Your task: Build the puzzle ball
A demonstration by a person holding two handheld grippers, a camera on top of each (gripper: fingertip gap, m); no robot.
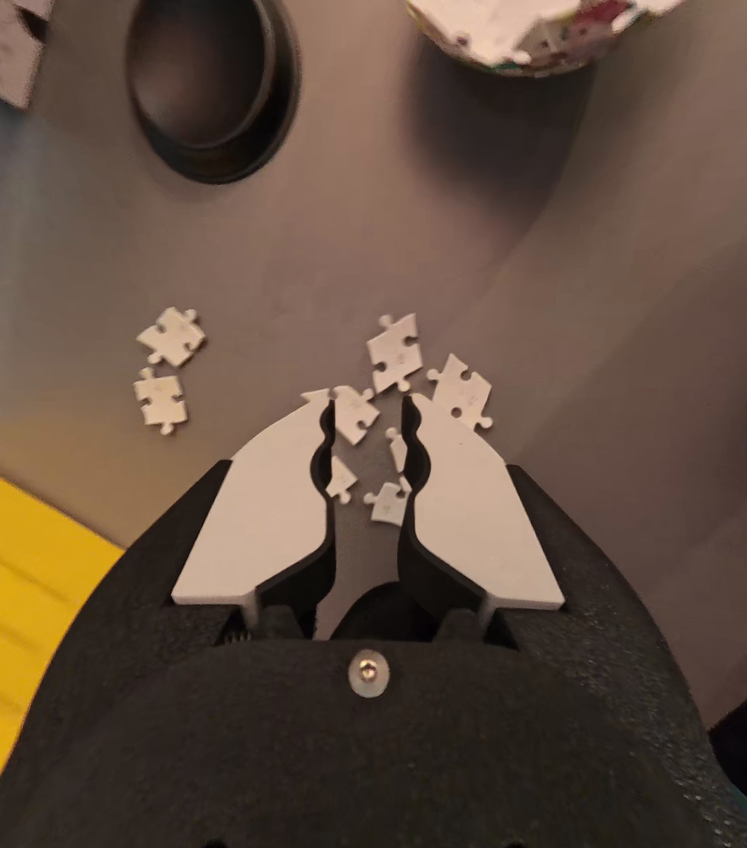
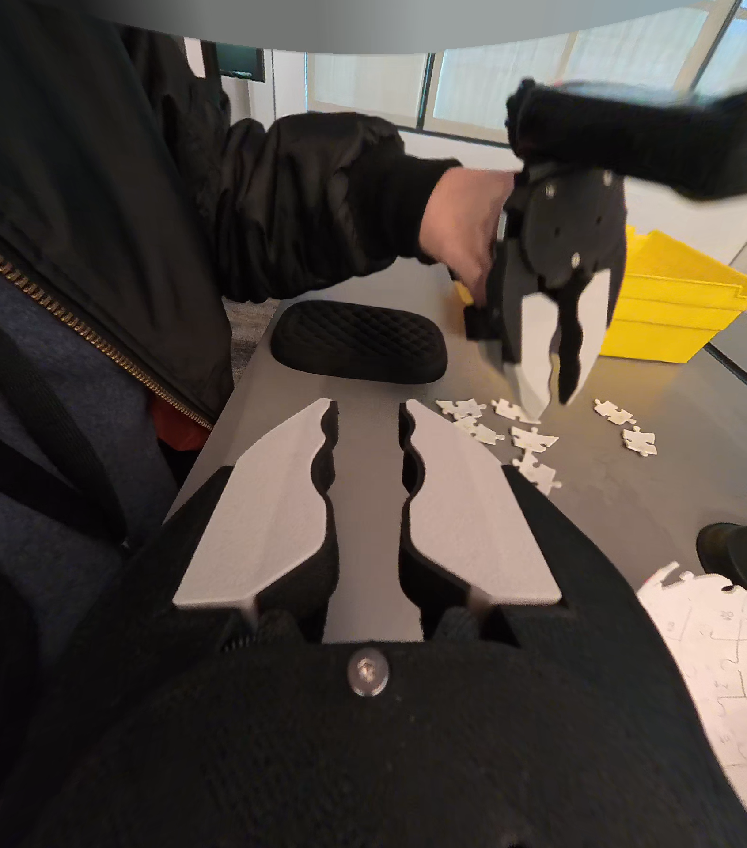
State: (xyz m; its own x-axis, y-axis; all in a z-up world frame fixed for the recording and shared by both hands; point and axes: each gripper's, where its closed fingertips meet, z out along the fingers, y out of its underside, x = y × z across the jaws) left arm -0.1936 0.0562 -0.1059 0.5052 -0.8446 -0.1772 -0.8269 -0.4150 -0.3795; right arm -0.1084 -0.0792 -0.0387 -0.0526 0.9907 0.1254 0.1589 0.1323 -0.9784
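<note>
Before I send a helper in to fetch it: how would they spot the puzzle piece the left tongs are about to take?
Start at the yellow bin on the grey table; beside it lie loose white pieces. The left tongs, open, point into the larger cluster. The target piece lies tilted between the fingertips, unlike its neighbours outside them.

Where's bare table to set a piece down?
Free: the grey stretch between the black ring and the loose pieces, and between the armrest pad and right gripper. Crowded: under the left gripper.
</note>
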